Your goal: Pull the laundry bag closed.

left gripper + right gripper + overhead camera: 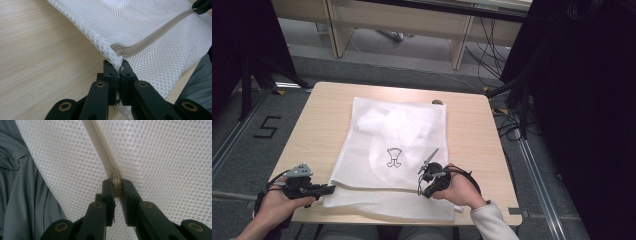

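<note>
On the table (317, 115), the left hand-held gripper (117, 72) pinches the mesh bag (387, 145) corner; the right hand-held gripper (116, 185) clamps the zipper pull (115, 182), zipping apparently unfinished.

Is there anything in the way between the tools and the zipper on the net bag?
No, nothing visible. The left tool is already shut on the corner of the net bag at the end of the zipper, and the right tool is shut on the zipper pull.
</note>
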Motion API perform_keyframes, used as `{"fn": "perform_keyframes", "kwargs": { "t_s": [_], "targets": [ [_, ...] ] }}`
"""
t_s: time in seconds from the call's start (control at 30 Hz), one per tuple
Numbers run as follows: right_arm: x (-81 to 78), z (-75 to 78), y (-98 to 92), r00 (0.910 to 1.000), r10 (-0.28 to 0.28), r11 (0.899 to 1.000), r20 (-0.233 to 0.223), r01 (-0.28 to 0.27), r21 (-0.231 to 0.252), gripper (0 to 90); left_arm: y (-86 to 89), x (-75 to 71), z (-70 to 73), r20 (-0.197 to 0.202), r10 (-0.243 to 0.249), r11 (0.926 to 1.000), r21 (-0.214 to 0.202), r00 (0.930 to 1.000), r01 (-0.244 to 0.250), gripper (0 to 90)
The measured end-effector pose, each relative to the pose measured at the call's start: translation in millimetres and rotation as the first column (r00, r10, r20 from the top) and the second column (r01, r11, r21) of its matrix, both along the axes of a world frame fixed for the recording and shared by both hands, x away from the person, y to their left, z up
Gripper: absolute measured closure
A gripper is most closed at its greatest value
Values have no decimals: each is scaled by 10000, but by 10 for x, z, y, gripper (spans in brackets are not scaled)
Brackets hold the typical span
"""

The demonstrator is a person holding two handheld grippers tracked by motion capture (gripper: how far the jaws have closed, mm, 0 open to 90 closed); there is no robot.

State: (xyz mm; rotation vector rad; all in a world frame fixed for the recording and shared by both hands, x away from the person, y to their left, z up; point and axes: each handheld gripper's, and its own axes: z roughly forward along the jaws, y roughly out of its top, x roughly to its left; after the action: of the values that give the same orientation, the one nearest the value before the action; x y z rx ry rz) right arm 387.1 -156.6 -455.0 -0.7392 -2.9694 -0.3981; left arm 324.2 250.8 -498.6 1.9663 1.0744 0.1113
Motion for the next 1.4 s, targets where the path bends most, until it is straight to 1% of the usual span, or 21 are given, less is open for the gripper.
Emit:
{"fn": "perform_keyframes", "kwargs": {
  "t_s": [0.27,0.3,0.37,0.4,0.47,0.53,0.57,0.63,0.67,0.73,0.83,0.93,1.0,1.03,1.07,1.1,1.2,1.23,1.27,1.3,1.4],
  "targets": [
    [-4,1,-33,10000,-72,10000,-26,72,21,825,2,-1,2,-9,-1,10000,8,10000,1,856],
    [-2,-2,-39,10000,-50,10000,24,50,2,825,3,-1,2,-7,-5,10000,1,10000,5,856],
    [-6,0,-53,10000,-68,10000,32,68,-33,825,-4,-4,-3,67,107,9999,-8,9999,-107,856],
    [-7,1,-59,9999,-125,9999,-14,125,-8,825,-1,-2,1,15,56,10000,38,10000,-56,856],
    [-7,0,-80,9999,-112,9999,30,112,-18,825,2,0,0,-5,6,10000,-9,10000,-6,856],
    [-12,1,-85,9998,-202,9998,-50,202,37,825,1,-1,1,2,26,10000,2,10000,-26,856],
    [-10,-2,-110,9998,-174,9998,-5,174,-33,825,4,1,3,-31,-39,10000,14,10000,39,856],
    [-14,-2,-116,9997,-226,9997,-50,226,19,825,4,0,4,-38,-41,10000,3,10000,41,856],
    [-12,-1,-125,9997,-224,9997,-34,224,29,825,-2,-3,-1,50,51,10000,-16,10000,-51,856],
    [-10,-2,-145,9998,-220,9998,-27,220,22,825,3,-1,3,10,-9,10000,6,10000,9,856],
    [-20,-10,-172,9992,-396,9992,-52,396,-90,825,2,-2,4,-16,22,10000,-29,10000,-22,856],
    [-21,-16,-197,9992,-402,9991,-35,402,-116,825,1,-1,3,-12,30,10000,-26,10000,-30,856],
    [-27,-17,-206,9988,-462,9989,-159,460,-106,824,3,-1,4,-2,39,10000,1,10000,-39,856],
    [-21,-22,-221,9991,-412,9989,-53,411,-206,825,3,-1,4,-2,39,10000,1,10000,-39,856],
    [-26,-25,-229,9988,-468,9989,-138,467,-103,825,4,-1,4,9,48,10000,6,10000,-48,856],
    [-26,-25,-229,9988,-468,9989,-138,467,-103,825,4,-1,4,9,48,10000,6,10000,-48,856],
    [-21,-31,-292,9984,-530,9985,-178,528,-153,825,3,0,4,-5,21,10000,-7,10000,-21,856],
    [-27,-27,-301,9982,-537,9985,-267,534,-102,824,3,0,4,-5,21,10000,-7,10000,-21,856],
    [-25,-28,-319,9983,-570,9981,-115,567,-256,825,3,0,4,-2,23,10000,-7,10000,-23,856],
    [-29,-31,-323,9975,-668,9976,-240,664,-195,824,3,-1,4,-8,48,10000,-1,10000,-48,856],
    [-28,-38,-363,9977,-638,9978,-218,633,-198,825,4,-1,3,-6,35,10000,-21,10000,-35,856]
  ]
}}
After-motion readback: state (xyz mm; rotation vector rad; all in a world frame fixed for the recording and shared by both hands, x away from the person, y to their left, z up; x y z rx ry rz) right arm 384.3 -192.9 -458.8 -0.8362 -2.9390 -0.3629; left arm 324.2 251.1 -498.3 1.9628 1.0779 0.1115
